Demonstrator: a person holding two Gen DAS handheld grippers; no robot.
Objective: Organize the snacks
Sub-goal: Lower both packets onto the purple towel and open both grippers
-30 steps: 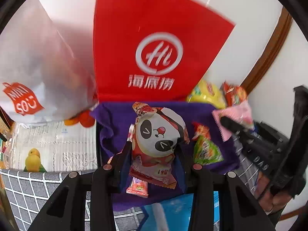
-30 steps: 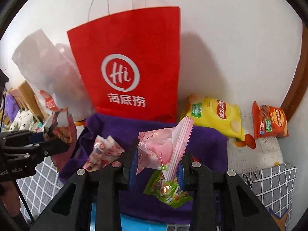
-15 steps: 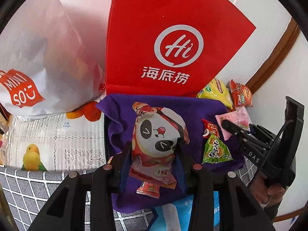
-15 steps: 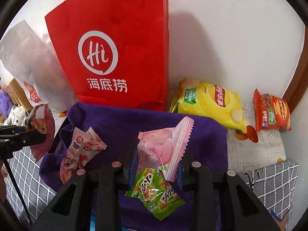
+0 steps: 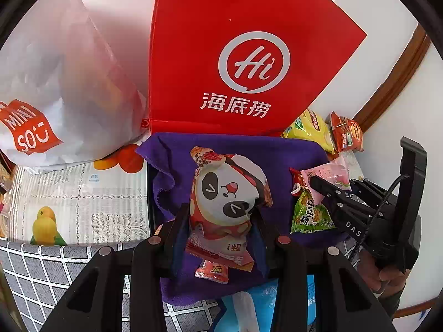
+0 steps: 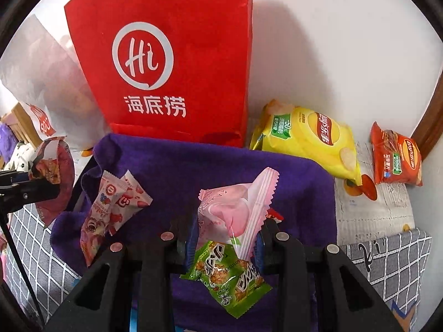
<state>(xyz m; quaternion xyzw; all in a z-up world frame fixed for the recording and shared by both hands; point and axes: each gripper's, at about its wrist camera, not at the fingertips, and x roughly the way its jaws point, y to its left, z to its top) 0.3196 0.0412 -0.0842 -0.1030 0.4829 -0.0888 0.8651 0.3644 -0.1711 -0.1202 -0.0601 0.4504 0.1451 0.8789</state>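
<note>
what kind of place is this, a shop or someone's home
Most likely a home, not a shop: snacks lie on a purple towel over a fruit-print table cover, with a red Haidilao takeaway bag and a Miniso bag propped against a plain white wall.

We see a red paper bag [image 6: 177, 63] with a white round logo standing against the white wall [image 6: 340, 44]. Beside it leans a white plastic bag [image 5: 63, 88] with an orange label. Under both lies a fruit-patterned cloth [image 5: 83, 202], and nearer us a grey checked cloth [image 5: 41, 271]. A brown wooden frame [image 5: 393, 80] runs up the wall.
</note>
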